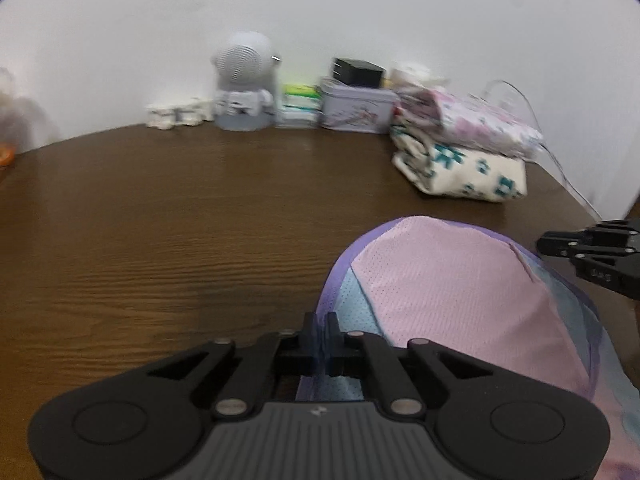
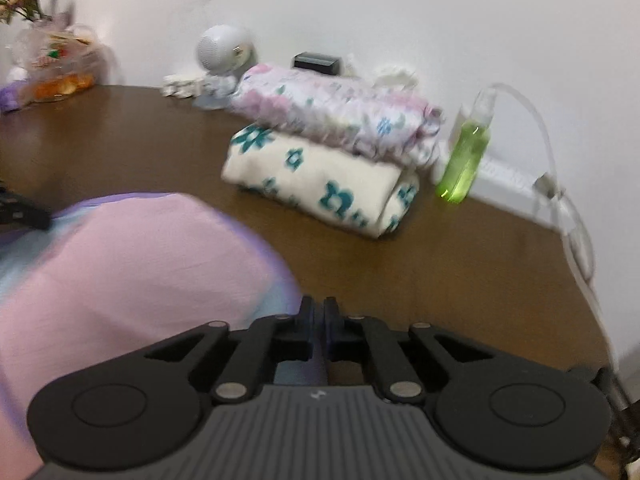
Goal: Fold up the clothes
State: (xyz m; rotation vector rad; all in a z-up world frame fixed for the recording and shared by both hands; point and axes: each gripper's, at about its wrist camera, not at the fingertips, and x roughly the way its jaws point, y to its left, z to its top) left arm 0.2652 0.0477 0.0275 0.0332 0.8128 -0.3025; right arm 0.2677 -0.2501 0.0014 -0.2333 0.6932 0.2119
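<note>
A mesh garment [image 1: 460,292] in pink, light blue and purple lies over the brown table [image 1: 160,220], lifted at its near edges. My left gripper [image 1: 320,324] is shut on its purple-blue left edge. In the right wrist view the same garment [image 2: 132,264] fills the lower left, and my right gripper [image 2: 319,312] is shut on its purple right edge. The right gripper [image 1: 560,245] also shows at the right of the left wrist view, and the left gripper's dark tip pokes in at the left edge of the right wrist view.
Two folded clothes are stacked at the back: a floral pink one [image 2: 336,112] on a cream one with teal flowers [image 2: 320,184]. A green bottle [image 2: 466,160], a white cable [image 2: 576,232], a grey fan [image 1: 244,84], a tin box [image 1: 356,110] and a fruit bag [image 2: 60,68] line the wall.
</note>
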